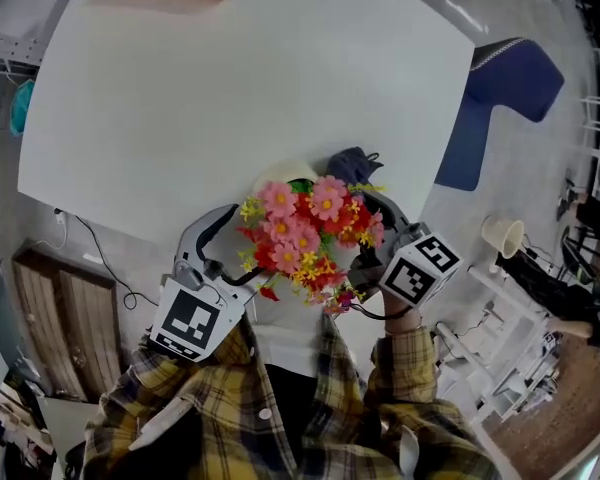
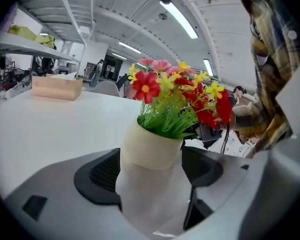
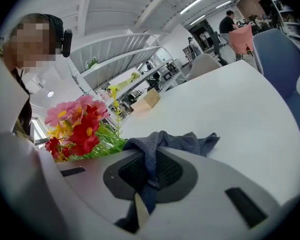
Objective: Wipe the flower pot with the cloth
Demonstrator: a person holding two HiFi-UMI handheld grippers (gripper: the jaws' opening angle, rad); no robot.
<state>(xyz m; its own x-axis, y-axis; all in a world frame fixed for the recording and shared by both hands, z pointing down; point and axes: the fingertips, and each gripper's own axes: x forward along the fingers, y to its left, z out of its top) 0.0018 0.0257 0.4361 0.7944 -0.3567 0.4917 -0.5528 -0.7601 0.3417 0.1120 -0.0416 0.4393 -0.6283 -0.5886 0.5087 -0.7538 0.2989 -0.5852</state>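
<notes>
while each cube carries black-and-white square markers, we see them plainly only from the head view. our left gripper (image 2: 152, 184) has its jaws spread around a cream, round, smooth-sided flower pot (image 2: 150, 149), both dark pads pressing its lower wall. the pot widens to a thick rim band and holds artificial flowers (image 2: 175, 91) in red, pink and yellow over green plastic stems. it sits at the near edge of the broad white table (image 1: 230, 78), between the two grippers; we cannot tell whether its base touches the top. our right gripper (image 3: 150, 176) is pressed together on a dark blue-grey woven cloth (image 3: 165, 141), whose loose end bunches just right of the flowers. a tan box (image 2: 56, 88) stands at the table's far side, and a blue chair (image 1: 500, 88) is at the far right.
</notes>
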